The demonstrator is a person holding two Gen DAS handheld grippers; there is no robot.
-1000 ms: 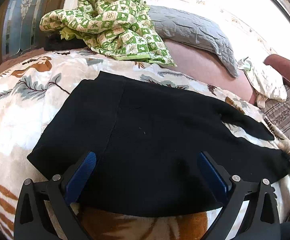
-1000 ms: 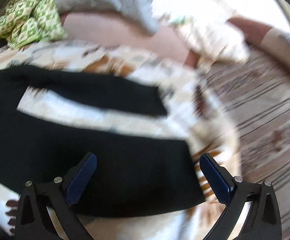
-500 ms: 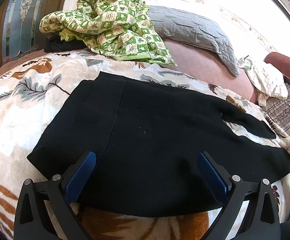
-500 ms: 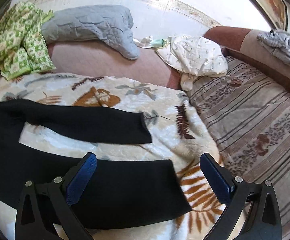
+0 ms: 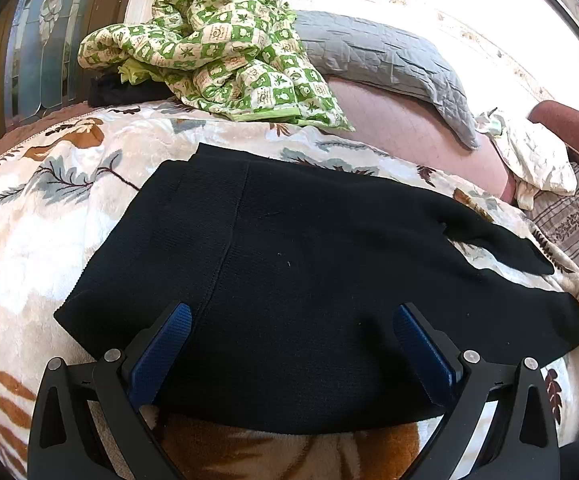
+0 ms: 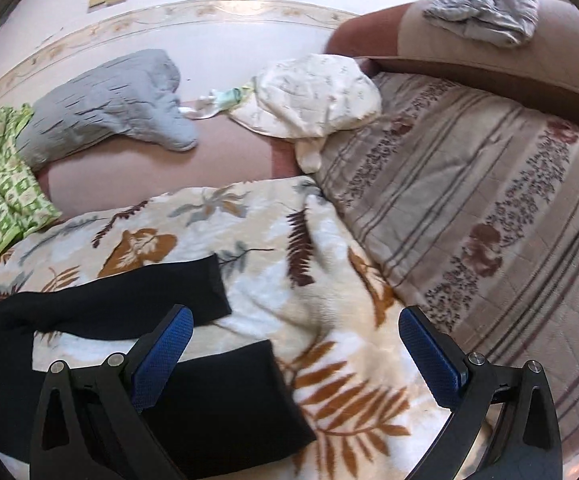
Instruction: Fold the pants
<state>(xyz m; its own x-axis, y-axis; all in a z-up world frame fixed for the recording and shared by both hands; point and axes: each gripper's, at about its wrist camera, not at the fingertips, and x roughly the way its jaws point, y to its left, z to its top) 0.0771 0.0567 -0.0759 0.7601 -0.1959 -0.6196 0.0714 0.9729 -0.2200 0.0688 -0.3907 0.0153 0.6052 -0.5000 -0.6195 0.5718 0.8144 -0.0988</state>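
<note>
1. Lying flat on the leaf-print blanket, the black pants are spread out unfolded, waistband end toward the green checked quilt, the two legs running away from it toward the striped bedcover.
2. Both tools are released: the left gripper hangs spread wide over the near edge of the seat area, the right gripper spread wide near the leg ends, neither grasping cloth.
3. In the right wrist view the far leg and the near leg lie apart, a strip of blanket showing between them.
4. The cloth looks like a soft, light knit: it should drape, sag between two holds and cling a little to the plush blanket rather than slide.
5. Best holds, I judge, are a pinch at the waistband's near corner and one at the near leg's hem, lifted together so that leg folds over onto the far one.
6. A shallow pinch may catch the blanket too.
</note>
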